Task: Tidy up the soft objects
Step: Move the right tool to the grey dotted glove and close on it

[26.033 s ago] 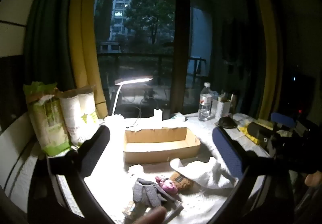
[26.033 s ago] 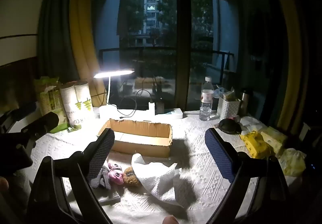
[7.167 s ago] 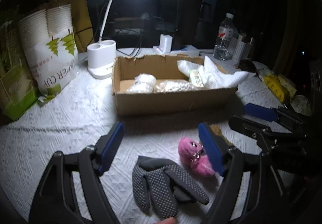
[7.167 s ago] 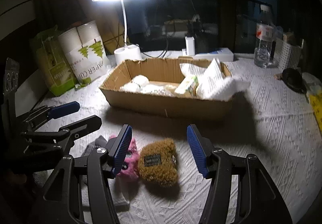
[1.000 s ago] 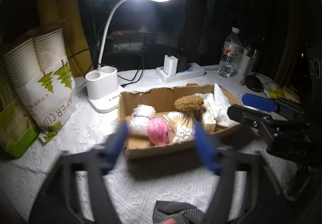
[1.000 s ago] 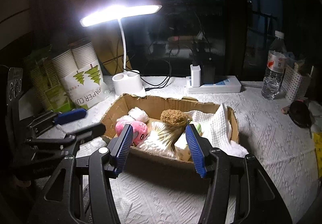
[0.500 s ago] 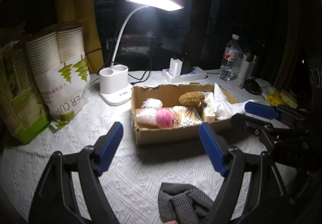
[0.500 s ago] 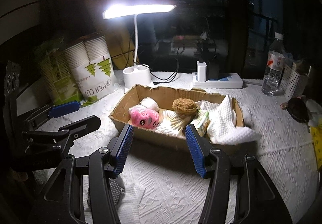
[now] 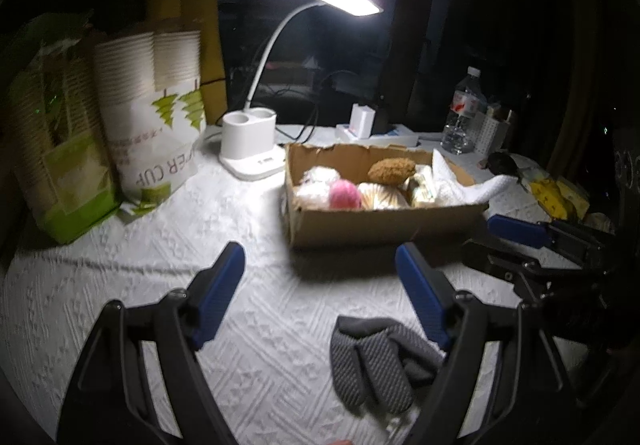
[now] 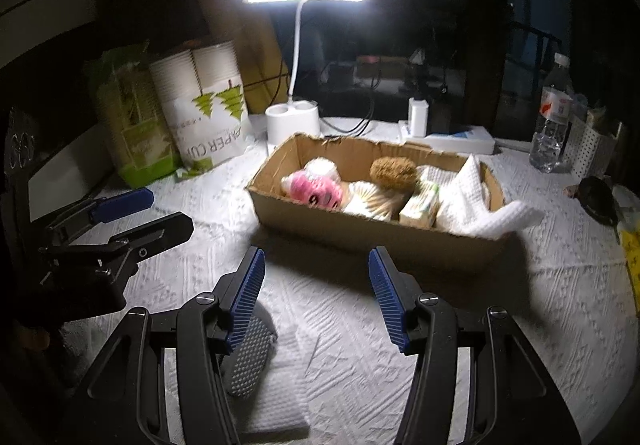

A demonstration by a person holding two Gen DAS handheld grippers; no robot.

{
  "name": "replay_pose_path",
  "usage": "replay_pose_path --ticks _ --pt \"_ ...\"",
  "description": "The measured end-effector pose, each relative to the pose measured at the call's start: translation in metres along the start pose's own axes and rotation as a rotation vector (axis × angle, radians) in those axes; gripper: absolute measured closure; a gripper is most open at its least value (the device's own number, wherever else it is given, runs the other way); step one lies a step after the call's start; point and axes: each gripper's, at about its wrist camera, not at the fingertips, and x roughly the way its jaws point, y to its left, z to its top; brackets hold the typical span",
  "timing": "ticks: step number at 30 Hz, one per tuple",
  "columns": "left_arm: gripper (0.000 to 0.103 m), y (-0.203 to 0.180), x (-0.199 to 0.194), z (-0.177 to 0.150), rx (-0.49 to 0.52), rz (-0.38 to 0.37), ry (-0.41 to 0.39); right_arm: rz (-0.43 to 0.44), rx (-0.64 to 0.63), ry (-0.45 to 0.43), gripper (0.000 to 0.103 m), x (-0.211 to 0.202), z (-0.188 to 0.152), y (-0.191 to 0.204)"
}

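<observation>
A cardboard box [image 9: 384, 225] [image 10: 360, 233] stands on the white tablecloth. It holds a pink plush [image 9: 345, 194] [image 10: 314, 189], a brown plush [image 9: 391, 170] [image 10: 393, 173], a white towel [image 9: 468, 185] [image 10: 476, 205] hanging over its right end, and small packets. A grey dotted glove [image 9: 376, 361] [image 10: 248, 357] lies on the cloth in front of the box. My left gripper [image 9: 320, 293] is open and empty, above and left of the glove. My right gripper [image 10: 316, 297] is open and empty, with the glove under its left finger.
A lit white desk lamp [image 9: 252, 145] [image 10: 294, 121] stands behind the box. Bags of paper cups [image 9: 152, 117] [image 10: 208, 109] stand at the left. A water bottle [image 9: 464, 117] [image 10: 554, 117], a power strip [image 10: 448, 139] and yellow packets [image 9: 556, 197] are at the right.
Both grippers have drawn back and lowered from the box, staying open. The glove shows larger in the left wrist view and now appears under the right gripper's left finger.
</observation>
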Motion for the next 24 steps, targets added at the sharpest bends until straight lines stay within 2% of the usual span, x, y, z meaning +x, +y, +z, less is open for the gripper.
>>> replay_pose_path --ticks 7,24 --pt "0.024 0.016 -0.002 -0.017 -0.022 0.018 0.013 0.022 -0.019 0.04 0.046 0.014 -0.013 0.017" --pt "0.024 0.053 0.001 -0.042 -0.1 0.055 0.035 0.066 -0.085 0.207 0.046 0.064 -0.036 0.057"
